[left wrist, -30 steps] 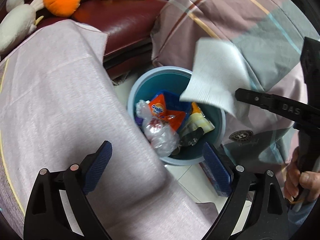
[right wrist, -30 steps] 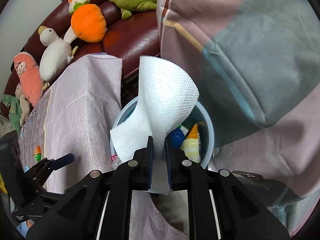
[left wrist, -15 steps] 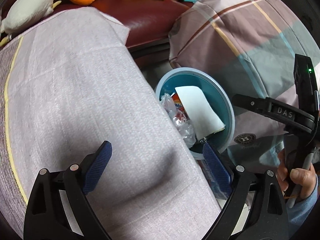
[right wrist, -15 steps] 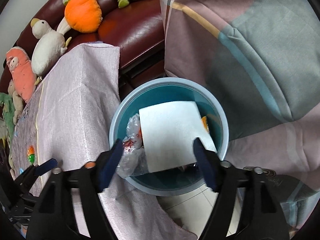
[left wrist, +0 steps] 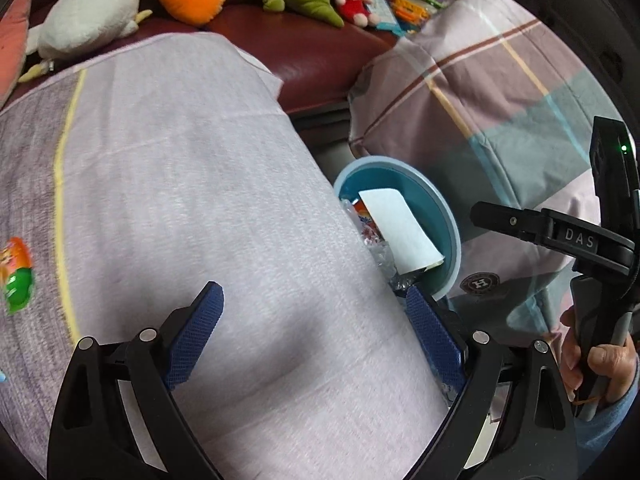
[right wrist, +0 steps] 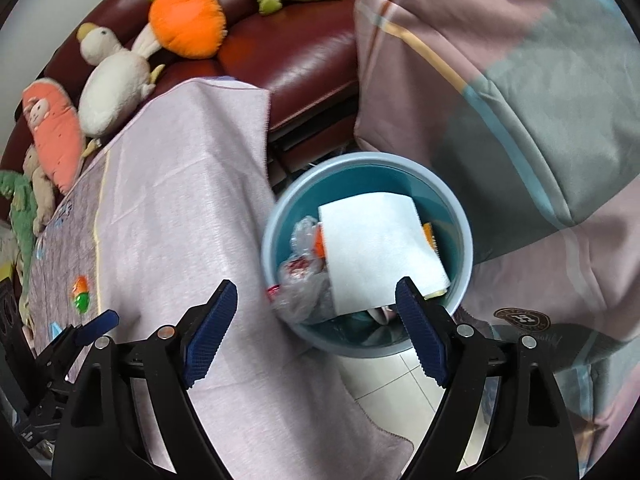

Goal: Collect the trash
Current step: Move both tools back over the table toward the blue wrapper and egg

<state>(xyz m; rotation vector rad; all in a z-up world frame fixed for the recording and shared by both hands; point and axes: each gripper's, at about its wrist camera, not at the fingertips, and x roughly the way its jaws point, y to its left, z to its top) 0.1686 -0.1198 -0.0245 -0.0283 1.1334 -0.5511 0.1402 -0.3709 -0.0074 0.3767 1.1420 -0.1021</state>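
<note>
A blue round trash bin (right wrist: 464, 240) stands on the floor between the cloth-covered table and a plaid cushion. A white paper towel (right wrist: 380, 248) lies on top of the trash inside it, over crumpled clear plastic (right wrist: 300, 280) and wrappers. The bin (left wrist: 450, 216) and towel (left wrist: 400, 232) also show in the left wrist view. My right gripper (right wrist: 316, 336) is open and empty above the bin's near rim. My left gripper (left wrist: 316, 336) is open and empty over the table's cloth, left of the bin. A colourful wrapper (left wrist: 16, 276) lies on the cloth at far left.
A pink-grey cloth (left wrist: 180, 180) covers the table. A dark red sofa (right wrist: 288, 52) at the back holds several plush toys (right wrist: 188, 16). A plaid cushion (right wrist: 520, 80) is on the right. White floor tiles (right wrist: 384, 376) show below the bin.
My right gripper opened and let go of the paper towel, which dropped into the bin. Both grippers have drawn back and left, away from the bin.
</note>
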